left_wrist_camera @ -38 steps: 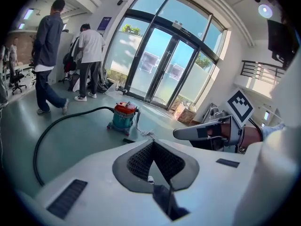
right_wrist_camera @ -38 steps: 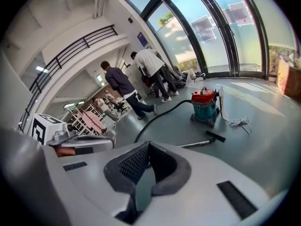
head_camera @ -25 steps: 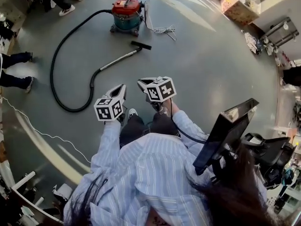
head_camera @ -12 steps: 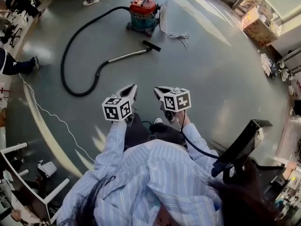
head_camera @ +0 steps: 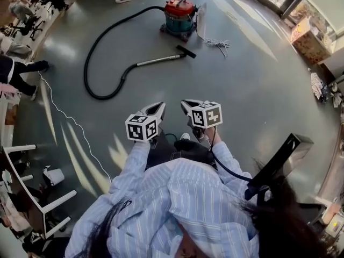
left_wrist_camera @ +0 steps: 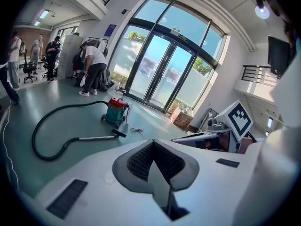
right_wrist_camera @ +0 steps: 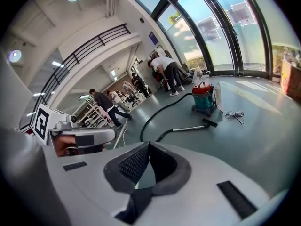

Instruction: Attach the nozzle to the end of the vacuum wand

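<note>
A silver vacuum wand lies on the grey floor, with a black nozzle at its far end; whether the two are joined I cannot tell. Its black hose curves round to a red and teal vacuum cleaner. The same wand, nozzle and cleaner show in the left gripper view. The right gripper view has the wand and nozzle ahead. My left gripper and right gripper are side by side, shut and empty, well short of the wand.
A white power cord lies right of the cleaner, and a thin white cable runs across the floor at left. People stand near desks and chairs at the far left. A cardboard box sits at the right by the glass doors.
The person carrying both grippers has walked toward the vacuum; the wand and cleaner have shifted right in the head view. Both grippers stay shut and side by side.
</note>
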Demonstrator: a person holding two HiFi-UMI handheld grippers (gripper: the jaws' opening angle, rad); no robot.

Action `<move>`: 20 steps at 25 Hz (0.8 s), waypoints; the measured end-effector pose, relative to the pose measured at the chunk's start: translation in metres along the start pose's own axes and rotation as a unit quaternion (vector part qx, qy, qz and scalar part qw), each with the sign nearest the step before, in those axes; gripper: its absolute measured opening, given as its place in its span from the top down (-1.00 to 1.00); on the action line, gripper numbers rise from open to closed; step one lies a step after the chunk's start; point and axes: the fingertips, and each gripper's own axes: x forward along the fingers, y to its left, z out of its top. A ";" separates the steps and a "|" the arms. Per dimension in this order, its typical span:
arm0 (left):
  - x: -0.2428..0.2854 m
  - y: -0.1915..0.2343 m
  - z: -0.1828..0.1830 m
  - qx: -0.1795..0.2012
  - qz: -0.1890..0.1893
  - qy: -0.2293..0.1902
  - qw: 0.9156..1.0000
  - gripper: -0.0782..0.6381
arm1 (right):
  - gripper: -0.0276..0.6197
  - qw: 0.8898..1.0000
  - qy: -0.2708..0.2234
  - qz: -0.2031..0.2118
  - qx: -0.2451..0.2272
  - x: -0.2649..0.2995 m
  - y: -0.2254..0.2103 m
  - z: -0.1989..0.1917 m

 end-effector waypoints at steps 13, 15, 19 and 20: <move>-0.010 0.013 0.003 -0.020 0.007 -0.022 1.000 0.77 | 0.90 0.998 0.032 0.014 -0.055 0.013 0.023 0.006; -0.020 0.012 -0.007 -0.020 0.007 -0.028 0.999 0.77 | 0.90 0.998 0.030 0.012 -0.062 0.010 0.032 -0.004; -0.031 0.015 -0.016 -0.024 0.006 -0.034 0.999 0.77 | 0.90 0.997 0.031 0.012 -0.067 0.009 0.043 -0.016; -0.032 0.015 -0.017 -0.027 0.005 -0.035 0.999 0.77 | 0.90 0.997 0.033 0.011 -0.068 0.008 0.043 -0.018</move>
